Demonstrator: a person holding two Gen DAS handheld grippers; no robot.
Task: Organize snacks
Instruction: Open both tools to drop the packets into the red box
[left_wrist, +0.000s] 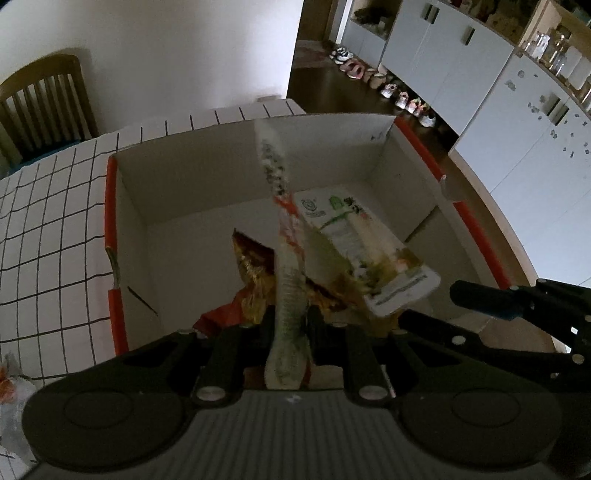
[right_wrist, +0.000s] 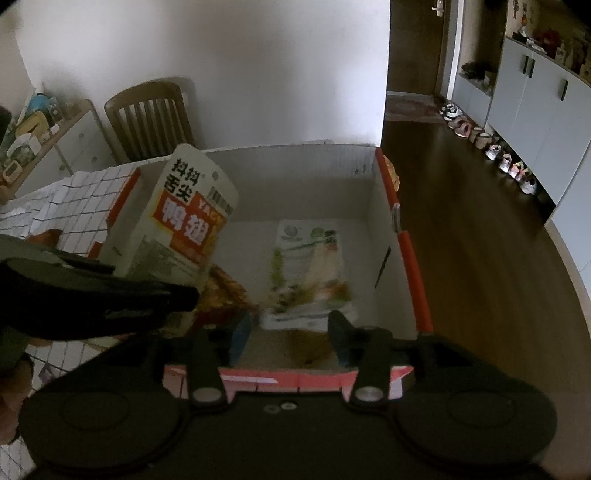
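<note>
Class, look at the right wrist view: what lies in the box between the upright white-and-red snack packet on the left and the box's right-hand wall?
A white-and-green snack packet lies flat on the box floor there, between the right gripper's open fingers.

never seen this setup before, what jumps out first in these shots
A big red-edged box with a pale inside fills both views, on a grid-patterned cloth. The left gripper pinches a white and red snack pouch edge-on above the box. In the box lies a white and green packet, its near end between the right gripper's parted fingers.
</note>
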